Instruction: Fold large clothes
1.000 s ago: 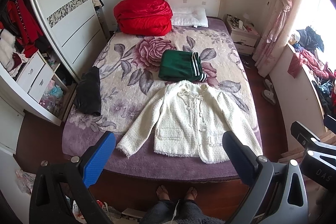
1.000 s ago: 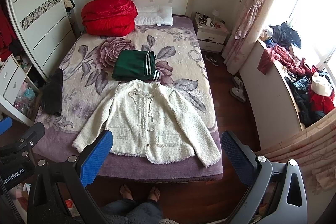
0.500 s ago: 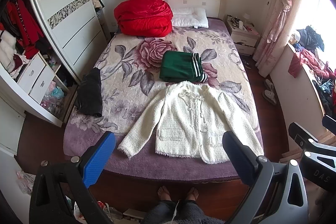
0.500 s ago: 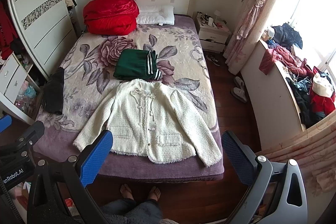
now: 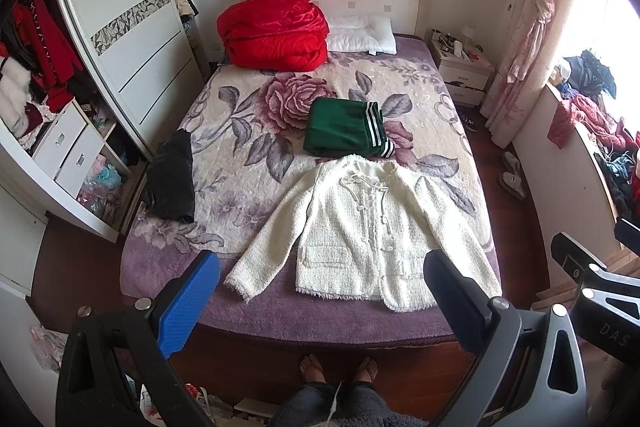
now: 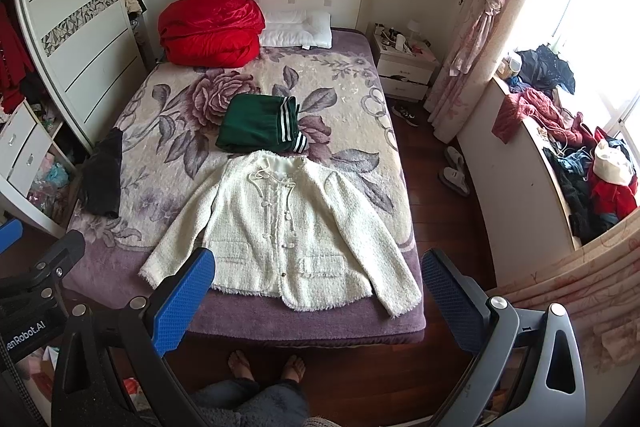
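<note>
A white fuzzy jacket (image 5: pixel 368 227) lies spread flat, front up and sleeves out, at the foot of the bed (image 5: pixel 256 311); it also shows in the right wrist view (image 6: pixel 288 223). A folded green garment with white stripes (image 5: pixel 346 129) lies just beyond its collar, seen too in the right wrist view (image 6: pixel 260 125). My left gripper (image 5: pixel 320 291) is open and empty, held high above the bed's foot edge. My right gripper (image 6: pixel 318 289) is open and empty, at the same height beside it.
A black garment (image 5: pixel 172 181) lies at the bed's left edge. A red quilt (image 5: pixel 276 29) and white pillow (image 5: pixel 362 33) sit at the headboard. A wardrobe (image 5: pixel 124 27) stands left, a nightstand (image 6: pixel 404 65) and a clothes-covered ledge (image 6: pixel 568 155) right. My feet (image 5: pixel 340 367) stand on the floor.
Both views have shifted very slightly; the clothes have not moved and both grippers stay open.
</note>
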Demonstrator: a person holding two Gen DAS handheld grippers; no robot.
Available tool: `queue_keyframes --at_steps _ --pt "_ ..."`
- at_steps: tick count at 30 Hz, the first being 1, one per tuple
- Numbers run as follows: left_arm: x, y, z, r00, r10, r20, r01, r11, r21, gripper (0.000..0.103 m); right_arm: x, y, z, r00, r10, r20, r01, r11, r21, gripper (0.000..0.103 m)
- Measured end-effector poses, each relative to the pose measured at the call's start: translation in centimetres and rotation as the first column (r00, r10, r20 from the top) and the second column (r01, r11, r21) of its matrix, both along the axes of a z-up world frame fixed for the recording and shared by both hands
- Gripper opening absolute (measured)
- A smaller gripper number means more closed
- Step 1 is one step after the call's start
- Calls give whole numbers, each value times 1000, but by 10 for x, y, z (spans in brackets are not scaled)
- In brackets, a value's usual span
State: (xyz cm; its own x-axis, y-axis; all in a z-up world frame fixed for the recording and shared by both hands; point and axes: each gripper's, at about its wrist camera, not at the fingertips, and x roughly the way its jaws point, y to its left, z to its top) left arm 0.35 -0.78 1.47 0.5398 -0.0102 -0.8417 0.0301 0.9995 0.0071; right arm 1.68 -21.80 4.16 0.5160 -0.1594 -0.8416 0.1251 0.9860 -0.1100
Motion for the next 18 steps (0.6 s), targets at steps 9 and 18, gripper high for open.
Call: queue_keyframes --at_steps 9,18 --pt "-1 1 4 1000 -2 6 2 1000 2 103 -14 7 -1 1000 5 12 -4 1000 -5 103" --pt "-2 1 10 1000 -5 19 5 1000 -2 103 -17 9 0 1000 4 15 -4 1000 -5 103"
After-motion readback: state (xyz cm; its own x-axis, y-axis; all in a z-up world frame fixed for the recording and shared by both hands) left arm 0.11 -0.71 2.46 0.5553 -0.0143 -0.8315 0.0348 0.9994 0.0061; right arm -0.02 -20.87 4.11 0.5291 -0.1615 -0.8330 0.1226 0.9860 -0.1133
